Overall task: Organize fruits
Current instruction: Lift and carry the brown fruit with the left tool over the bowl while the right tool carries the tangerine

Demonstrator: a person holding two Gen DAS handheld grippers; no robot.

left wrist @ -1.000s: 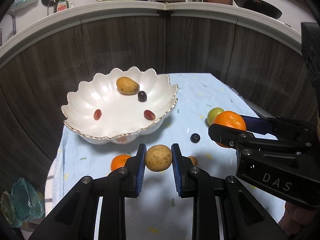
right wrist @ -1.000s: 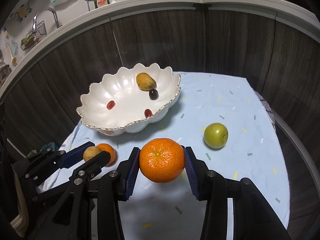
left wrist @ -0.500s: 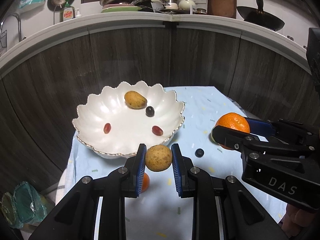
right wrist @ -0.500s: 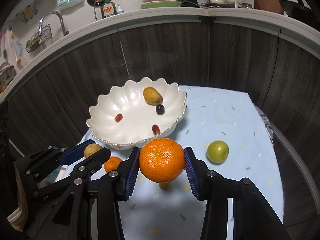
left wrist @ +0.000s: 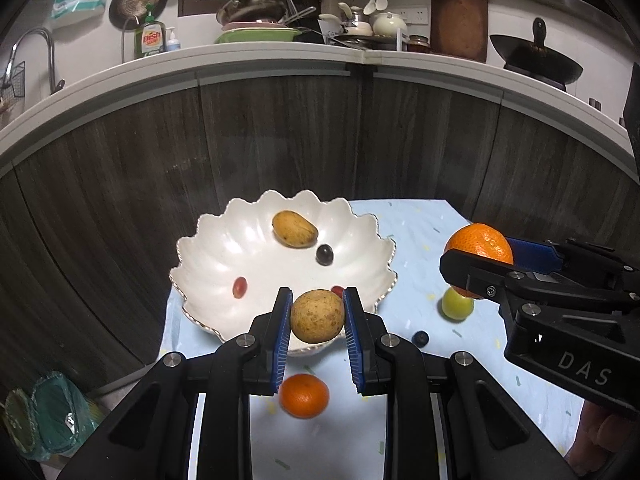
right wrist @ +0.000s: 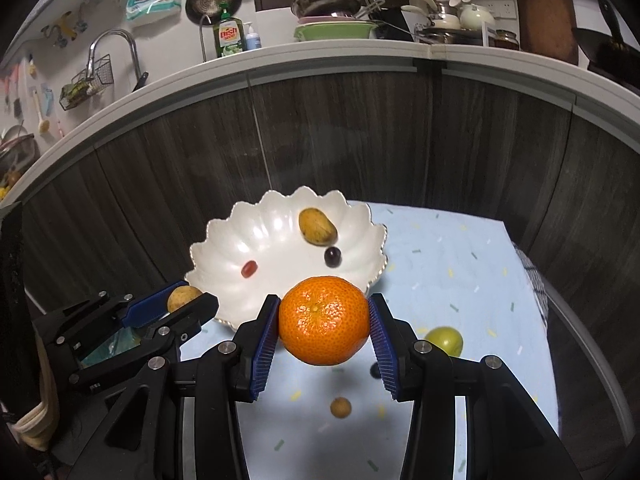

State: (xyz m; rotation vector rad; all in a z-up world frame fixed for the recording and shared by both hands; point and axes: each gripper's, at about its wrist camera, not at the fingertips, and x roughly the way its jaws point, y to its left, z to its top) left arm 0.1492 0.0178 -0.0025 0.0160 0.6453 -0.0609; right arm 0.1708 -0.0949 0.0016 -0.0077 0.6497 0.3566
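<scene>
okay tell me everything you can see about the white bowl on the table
The white bowl is a wide, shallow, glossy dish that looks ceramic, with a scalloped, petal-like rim edged in a thin gold line. It sits upright on the light blue speckled cloth, toward the table's far left. Inside lie a yellow-brown oval fruit, a dark grape and two red grapes. Neither gripper touches it.

Home kitchen (faucet (right wrist: pixel 116 46), wok (left wrist: pixel 536 62))
</scene>
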